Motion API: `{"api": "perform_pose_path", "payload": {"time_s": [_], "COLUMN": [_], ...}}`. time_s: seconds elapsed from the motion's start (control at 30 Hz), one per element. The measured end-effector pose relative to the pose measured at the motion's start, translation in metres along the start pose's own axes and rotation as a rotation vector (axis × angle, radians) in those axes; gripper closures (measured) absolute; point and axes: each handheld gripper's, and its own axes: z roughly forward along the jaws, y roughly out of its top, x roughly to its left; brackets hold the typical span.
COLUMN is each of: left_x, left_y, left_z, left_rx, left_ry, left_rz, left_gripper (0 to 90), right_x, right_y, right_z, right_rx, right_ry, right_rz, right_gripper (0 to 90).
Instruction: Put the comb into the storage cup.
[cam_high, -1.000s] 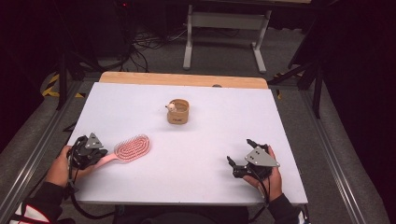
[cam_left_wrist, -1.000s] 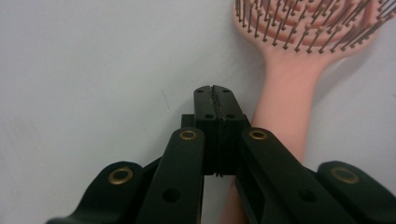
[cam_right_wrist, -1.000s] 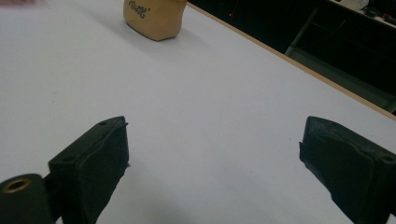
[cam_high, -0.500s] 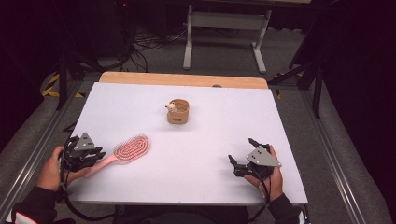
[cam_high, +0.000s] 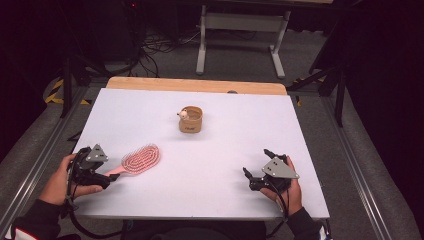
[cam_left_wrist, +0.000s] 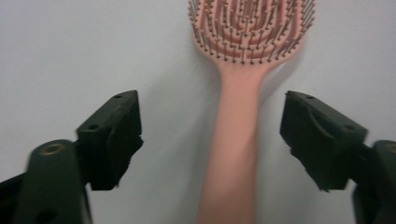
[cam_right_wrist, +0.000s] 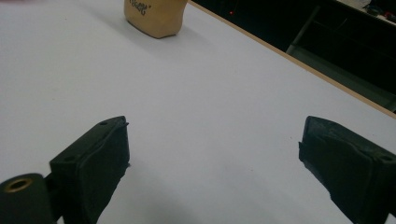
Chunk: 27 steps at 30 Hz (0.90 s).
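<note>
The white tabletop (cam_high: 200, 150) carries a tan cup (cam_high: 190, 120) toward its far side and a pink hairbrush (cam_high: 140, 160) near the left front edge. The left claw (cam_left_wrist: 210, 135) has just been opening; its jaws now straddle the brush handle without pressing it, so this looks like a release. The right claw (cam_right_wrist: 212, 163) rests released, holding nothing. Next, probably, the left hand backs off clear.

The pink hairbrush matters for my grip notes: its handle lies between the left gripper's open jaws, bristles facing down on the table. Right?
Not quite. The pink hairbrush lies bristles up, as the left gripper view shows; its handle is between the left gripper's open jaws.
</note>
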Motion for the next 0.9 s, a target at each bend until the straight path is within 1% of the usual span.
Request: {"api": "perform_pose_path", "payload": {"time_s": [0.03, 0.07, 0.1, 0.17, 0.2, 0.23, 0.27, 0.33, 0.4, 0.43, 0.47, 0.5, 0.53, 0.6, 0.63, 0.67, 0.7, 0.77, 0.83, 0.87, 0.9], "left_x": [-0.001, -0.001, -0.001, 0.0, 0.0, 0.002, 0.003, 0.003, 0.004, 0.005, 0.006, 0.006, 0.007, 0.01, 0.011, 0.011, 0.012, 0.013, 0.013, 0.012, 0.012], "left_y": [0.001, 0.002, 0.004, 0.007, 0.009, 0.011, 0.012, 0.014, 0.016, 0.016, 0.017, 0.018, 0.018, 0.018, 0.019, 0.019, 0.02, 0.021, 0.022, 0.022, 0.022], "left_z": [0.001, 0.002, 0.003, 0.007, 0.01, 0.012, 0.015, 0.019, 0.022, 0.023, 0.024, 0.026, 0.027, 0.027, 0.026, 0.026, 0.027, 0.027, 0.027, 0.026, 0.026], "left_rx": [-0.001, 0.004, 0.008, 0.023, 0.04, 0.052, 0.057, 0.087, 0.103, 0.109, 0.116, 0.126, 0.14, 0.13, 0.132, 0.133, 0.13, 0.134, 0.13, 0.124, 0.119], "left_ry": [0.002, -0.005, -0.006, -0.02, -0.035, -0.054, -0.057, -0.075, -0.08, -0.073, -0.073, -0.061, -0.072, -0.104, -0.128, -0.14, -0.157, -0.171, -0.171, -0.17, -0.169], "left_rz": [0.006, 0.006, 0.016, 0.022, 0.028, 0.035, 0.035, 0.038, 0.039, 0.044, 0.04, 0.039, 0.04, 0.045, 0.039, 0.033, 0.04, 0.039, 0.041, 0.039, 0.037], "left_gripper": [16.2, 13.6, 11.4, 8.8, 7.8, 7.9, 7.9, 7.9, 7.7, 7.9, 8.9, 10.6, 13.6, 20.3, 25.9, 32.0, 35.1, 40.6, 44.8, 48.4, 54.3], "right_x": [0.0, 0.0, 0.0, 0.001, 0.001, 0.001, 0.002, 0.002, 0.002, 0.002, 0.002, 0.002, 0.002, 0.003, 0.003, 0.003, 0.003, 0.003, 0.003, 0.003, 0.004], "right_y": [0.0, 0.0, 0.0, -0.001, -0.001, -0.001, -0.001, -0.001, -0.001, -0.001, -0.001, -0.001, -0.001, -0.001, -0.001, -0.001, -0.001, -0.001, -0.001, -0.001, -0.001], "right_z": [0.0, 0.001, 0.001, 0.002, 0.002, 0.003, 0.003, 0.003, 0.003, 0.003, 0.003, 0.003, 0.004, 0.004, 0.004, 0.004, 0.004, 0.004, 0.004, 0.004, 0.004], "right_rx": [0.001, 0.002, 0.004, 0.008, 0.011, 0.013, 0.014, 0.015, 0.015, 0.016, 0.016, 0.017, 0.018, 0.019, 0.018, 0.018, 0.018, 0.02, 0.022, 0.022, 0.021], "right_ry": [0.001, 0.002, 0.003, 0.007, 0.01, 0.012, 0.017, 0.019, 0.02, 0.021, 0.022, 0.024, 0.027, 0.033, 0.036, 0.037, 0.038, 0.04, 0.041, 0.041, 0.041], "right_rz": [0.0, -0.002, -0.002, -0.001, -0.001, -0.002, -0.004, -0.009, -0.007, -0.004, -0.002, -0.002, -0.002, -0.007, -0.008, -0.01, -0.01, -0.009, -0.01, -0.011, -0.011], "right_gripper": [8.8, 8.9, 8.9, 8.9, 8.9, 8.9, 8.9, 8.9, 8.9, 8.9, 8.9, 8.9, 8.9, 8.9, 8.8, 8.9, 8.9, 8.9, 8.9, 8.9, 8.9]}}
